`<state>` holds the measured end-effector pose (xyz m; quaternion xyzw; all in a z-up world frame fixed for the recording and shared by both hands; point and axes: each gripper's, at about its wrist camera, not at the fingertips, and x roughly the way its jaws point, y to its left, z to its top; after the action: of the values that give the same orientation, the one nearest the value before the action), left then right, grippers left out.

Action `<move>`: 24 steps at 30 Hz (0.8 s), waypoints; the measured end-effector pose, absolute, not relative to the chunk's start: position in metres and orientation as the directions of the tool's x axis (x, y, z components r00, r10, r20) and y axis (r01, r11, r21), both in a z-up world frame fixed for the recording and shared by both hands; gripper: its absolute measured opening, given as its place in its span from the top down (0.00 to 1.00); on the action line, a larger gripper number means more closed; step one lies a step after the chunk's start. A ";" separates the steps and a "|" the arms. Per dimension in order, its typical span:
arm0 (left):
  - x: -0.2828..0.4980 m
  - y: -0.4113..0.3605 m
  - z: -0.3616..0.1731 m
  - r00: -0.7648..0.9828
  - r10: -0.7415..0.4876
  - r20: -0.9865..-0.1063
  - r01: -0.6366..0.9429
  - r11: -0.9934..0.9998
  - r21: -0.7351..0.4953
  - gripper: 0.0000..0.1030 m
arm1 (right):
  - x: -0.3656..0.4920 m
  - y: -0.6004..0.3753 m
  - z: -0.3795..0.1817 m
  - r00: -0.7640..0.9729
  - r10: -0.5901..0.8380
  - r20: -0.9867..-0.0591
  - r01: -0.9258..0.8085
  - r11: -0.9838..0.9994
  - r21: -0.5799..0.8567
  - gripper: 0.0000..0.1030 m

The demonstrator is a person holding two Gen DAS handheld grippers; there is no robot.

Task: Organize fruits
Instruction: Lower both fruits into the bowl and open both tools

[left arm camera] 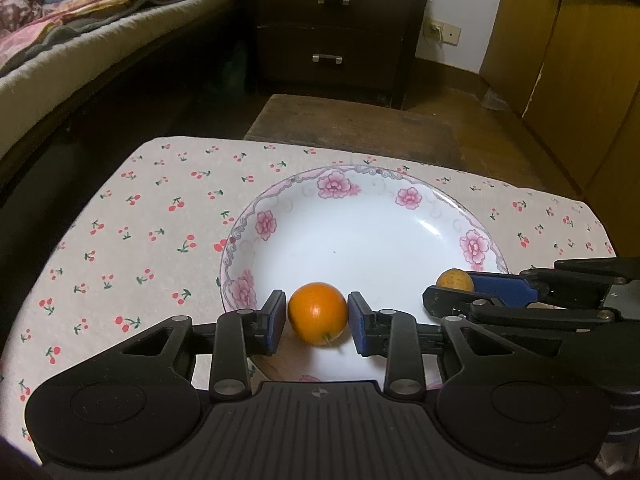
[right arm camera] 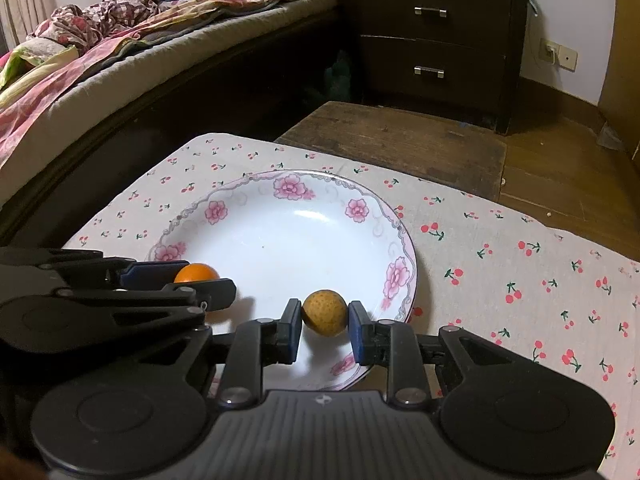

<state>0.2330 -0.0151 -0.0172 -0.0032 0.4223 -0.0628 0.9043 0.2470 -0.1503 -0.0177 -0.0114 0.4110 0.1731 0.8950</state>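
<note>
Fingers of our left gripper (left arm camera: 318, 316) stood on either side of the orange fruit (left arm camera: 318, 313). The left pad looked to touch the skin; a thin gap showed at the right pad, so we could not tell whether the grip was firm. That fruit sat over the near inner slope of the flowered plate (left arm camera: 362, 178), its stem end (left arm camera: 328, 338) turned toward the camera.

Fingers of our right gripper (right arm camera: 325, 322) flanked the smaller, speckled yellow-brown fruit (right arm camera: 324, 312), pads against or just off its sides; again we could not tell if it was clamped. This fruit was also over the plate, near its right rim as the right wrist saw it.

Seen from the left wrist, the right gripper reached in from the plate's right side with the speckled fruit at its tips. Seen from the right wrist, the left gripper came in from the plate's left side with the orange fruit at its tips.

Plate rested on a cherry-print cloth (right arm camera: 520, 272) covering the worktop. Beyond the plate we noted a dark wooden bench (right arm camera: 400, 140), a two-drawer nightstand (right arm camera: 436, 40) and a bed (right arm camera: 120, 60) with crumpled covers.
</note>
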 end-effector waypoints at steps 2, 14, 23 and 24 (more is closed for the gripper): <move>0.233 -0.015 -0.016 0.634 -0.119 -0.764 0.110 0.992 -0.063 0.58 | 0.247 -0.150 -0.017 0.605 0.299 -0.738 -0.319 0.940 0.119 0.68; 0.232 -0.008 -0.004 0.654 -0.125 -0.746 0.092 0.992 -0.085 0.50 | 0.244 -0.155 -0.005 0.630 0.304 -0.714 -0.312 0.942 0.126 0.67; 0.222 -0.011 0.010 0.683 -0.118 -0.721 0.100 0.993 -0.067 0.46 | 0.235 -0.156 0.006 0.656 0.292 -0.696 -0.304 0.946 0.111 0.66; 0.220 -0.011 0.012 0.685 -0.117 -0.719 0.099 0.993 -0.067 0.44 | 0.233 -0.157 0.008 0.659 0.291 -0.693 -0.300 0.947 0.113 0.66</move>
<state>0.2201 -0.0105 0.0120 -0.0114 0.3926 -0.0590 0.9178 0.2334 -0.1572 0.0081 -0.0058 0.3796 0.1621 0.9108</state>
